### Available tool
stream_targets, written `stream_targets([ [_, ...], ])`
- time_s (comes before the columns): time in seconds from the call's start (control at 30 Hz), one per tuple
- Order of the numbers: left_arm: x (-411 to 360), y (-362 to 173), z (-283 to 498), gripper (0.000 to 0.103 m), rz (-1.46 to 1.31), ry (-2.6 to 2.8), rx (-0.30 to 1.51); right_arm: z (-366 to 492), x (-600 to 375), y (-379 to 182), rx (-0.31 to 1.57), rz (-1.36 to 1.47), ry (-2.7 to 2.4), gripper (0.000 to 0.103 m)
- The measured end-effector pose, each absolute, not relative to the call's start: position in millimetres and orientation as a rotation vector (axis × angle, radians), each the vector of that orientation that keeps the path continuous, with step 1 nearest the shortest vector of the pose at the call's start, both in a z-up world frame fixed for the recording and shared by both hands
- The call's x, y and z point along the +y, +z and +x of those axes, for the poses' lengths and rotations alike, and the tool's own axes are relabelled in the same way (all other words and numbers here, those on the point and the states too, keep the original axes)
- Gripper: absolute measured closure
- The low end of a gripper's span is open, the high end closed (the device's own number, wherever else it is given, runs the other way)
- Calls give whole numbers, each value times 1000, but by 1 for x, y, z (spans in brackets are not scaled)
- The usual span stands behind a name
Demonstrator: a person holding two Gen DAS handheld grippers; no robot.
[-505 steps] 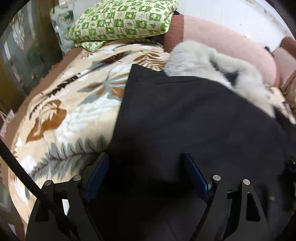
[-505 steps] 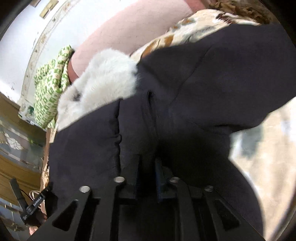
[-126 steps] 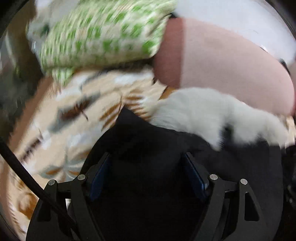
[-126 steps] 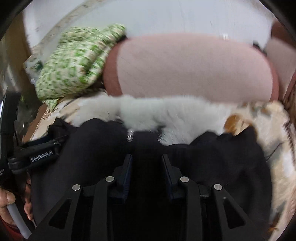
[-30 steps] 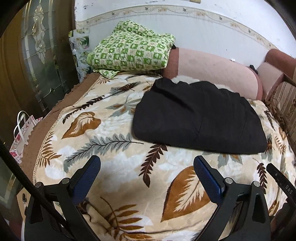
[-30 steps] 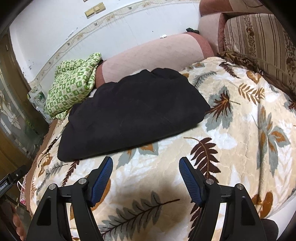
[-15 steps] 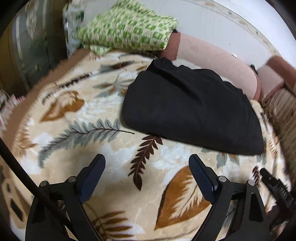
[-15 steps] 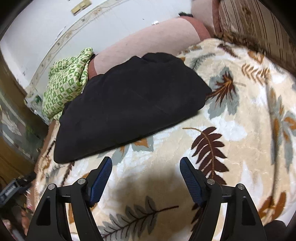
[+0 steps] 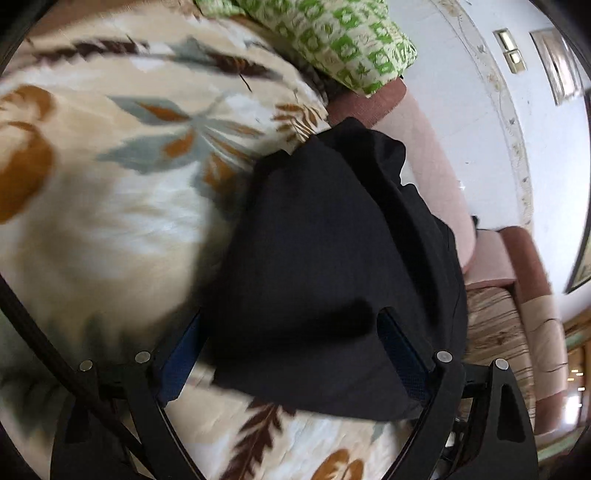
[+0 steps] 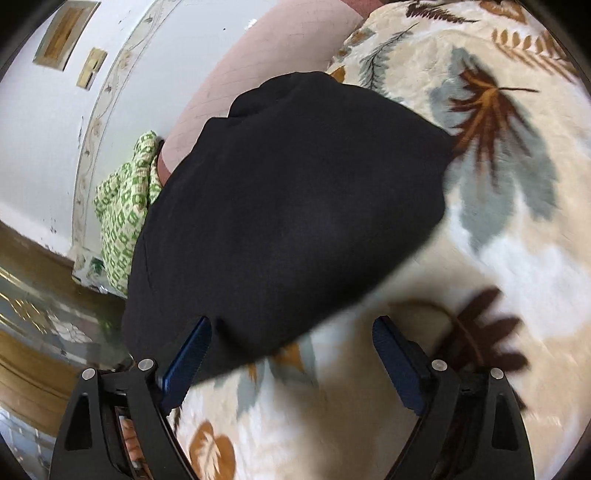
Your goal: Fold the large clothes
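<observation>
- A folded black garment (image 9: 332, 258) lies on a bed covered by a cream blanket (image 9: 122, 206) printed with brown and grey leaves.
- From the left wrist view, the garment's far edge lies close to a long pink bolster (image 9: 436, 173) that runs along the white wall (image 9: 480, 92); whether the 2 touch cannot be told.
- A green-and-white checked quilt (image 9: 332, 33) is bunched at one end of the bolster, near the garment's far corner.
- The left gripper (image 9: 291, 339) is spread wide, and its 2 blue-padded fingers straddle the garment's near corner. The right-hand finger (image 9: 402, 354) is partly covered by the cloth, while the left-hand one sits at the cloth's edge over the blanket. The pads are not pinching the fabric.
- In the right wrist view the same garment (image 10: 288, 206) fills the middle of the picture, with the blanket (image 10: 517, 258) to its right and below it.
- The right gripper (image 10: 291, 343) is wide apart and its jaws are opening. Its left-hand finger (image 10: 188, 354) meets the garment's near edge, and the other finger is over bare blanket. Only the garment's near edge lies between the jaws, and nothing is gripped.
- The bolster (image 10: 258, 66) and the checked quilt (image 10: 125, 206) show beyond the garment here too, below the white wall (image 10: 44, 129).
- Both pictures are blurred near the grippers.
</observation>
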State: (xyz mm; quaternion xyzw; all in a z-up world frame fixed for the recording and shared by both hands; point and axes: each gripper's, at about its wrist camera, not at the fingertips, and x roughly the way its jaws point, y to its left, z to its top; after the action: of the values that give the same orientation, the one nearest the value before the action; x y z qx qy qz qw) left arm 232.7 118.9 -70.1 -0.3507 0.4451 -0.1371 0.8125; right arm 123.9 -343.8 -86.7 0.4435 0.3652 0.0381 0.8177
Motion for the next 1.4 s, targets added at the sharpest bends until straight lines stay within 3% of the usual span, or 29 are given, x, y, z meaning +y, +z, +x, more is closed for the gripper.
stream_targets([
  [0.2,107,-78,249,7,-773,-364,955,164,-344,-93,768,977,89,0],
  [0.27,100,-71,247,12,-729,-325,953,174,-342,-94,779,985,80,0],
  [0.3,99,-68,245,24,-722,-304,952,178,-343,-93,790,989,89,3],
  [0.33,97,-59,241,38,-704,-279,944,180,-343,-92,796,1000,101,16],
  [0.43,97,-36,229,61,-668,-267,907,173,-350,-80,782,1024,126,42],
  [0.47,97,-28,224,63,-664,-270,893,169,-352,-74,771,1031,139,47],
  [0.6,95,-2,192,69,-594,-260,844,148,-349,-45,729,989,166,51],
  [0.73,102,-14,175,66,-601,-229,900,127,-345,-52,758,972,188,49],
  [0.83,105,-29,181,57,-617,-169,943,128,-349,-86,827,1069,174,32],
  [0.97,106,-19,175,50,-581,-115,892,119,-350,-93,811,1088,158,25],
  [1.13,117,-6,167,39,-557,-33,829,94,-344,-68,833,895,91,24],
  [1.3,129,15,153,33,-484,98,707,52,-342,-43,830,700,-3,24],
  [1.4,125,10,160,31,-448,130,726,49,-332,-28,811,640,20,24],
])
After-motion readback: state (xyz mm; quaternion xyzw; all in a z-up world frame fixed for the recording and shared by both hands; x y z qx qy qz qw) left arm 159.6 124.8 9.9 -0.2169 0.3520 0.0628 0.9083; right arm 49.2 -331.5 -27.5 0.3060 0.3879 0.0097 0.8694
